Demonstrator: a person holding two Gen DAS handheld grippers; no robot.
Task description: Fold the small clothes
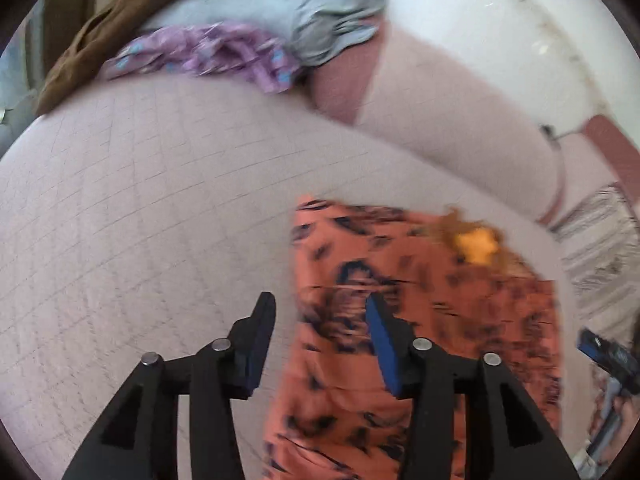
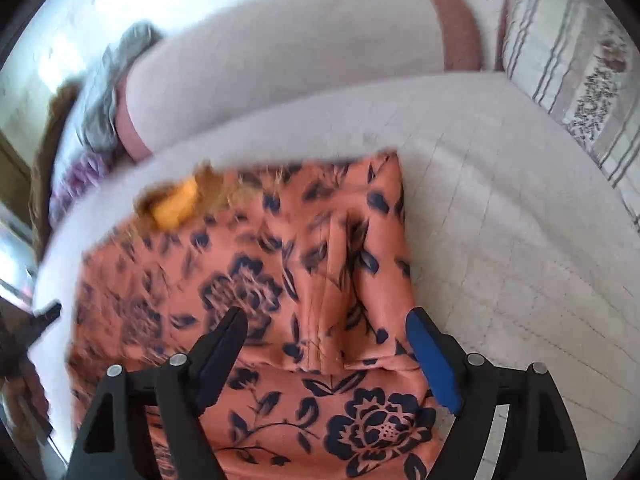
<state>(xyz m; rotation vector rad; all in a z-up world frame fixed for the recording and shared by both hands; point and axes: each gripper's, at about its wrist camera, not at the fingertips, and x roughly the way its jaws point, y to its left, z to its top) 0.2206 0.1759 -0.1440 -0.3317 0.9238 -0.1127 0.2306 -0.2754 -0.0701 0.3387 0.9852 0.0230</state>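
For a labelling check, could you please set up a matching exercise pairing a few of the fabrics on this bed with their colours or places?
Column one:
1. floral-print garment
2. crumpled grey cloth
3. crumpled purple patterned cloth
4. striped pillow

Column two:
A. far side, touching the grey cloth
B. orange with dark blue flowers, under both open grippers
C. right of the long pink bolster
D. at the bolster's left end

Pairs: 1-B, 2-D, 3-A, 4-C
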